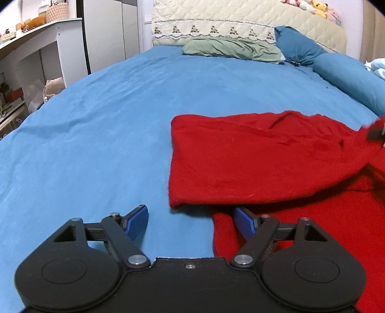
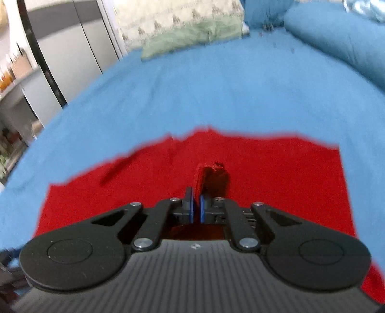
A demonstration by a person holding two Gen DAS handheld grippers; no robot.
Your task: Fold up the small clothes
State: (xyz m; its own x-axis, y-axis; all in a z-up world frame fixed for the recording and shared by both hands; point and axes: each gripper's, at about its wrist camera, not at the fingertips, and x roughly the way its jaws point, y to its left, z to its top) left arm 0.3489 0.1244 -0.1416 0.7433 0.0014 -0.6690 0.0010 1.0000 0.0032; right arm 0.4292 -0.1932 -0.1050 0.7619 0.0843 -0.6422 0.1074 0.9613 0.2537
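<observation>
A red knitted garment [image 1: 252, 159] lies on the blue bed sheet [image 1: 108, 120], with one layer folded over another. In the left wrist view my left gripper [image 1: 190, 211] is open at the garment's near left corner. One blue pad [image 1: 138, 221] hangs over the sheet, the other over red fabric, and nothing is held between them. In the right wrist view my right gripper [image 2: 196, 204] is shut on a raised pinch of the red garment [image 2: 264, 173]. That gripper shows blurred at the right edge of the left view [image 1: 376, 131], with fabric pulled up toward it.
A green pillow [image 1: 231, 49] and blue pillows [image 1: 298, 45] lie at the head of the bed below a quilted headboard [image 1: 240, 21]. A long blue bolster [image 1: 349, 77] runs along the right side. White shelves and a cupboard [image 1: 48, 48] stand to the left.
</observation>
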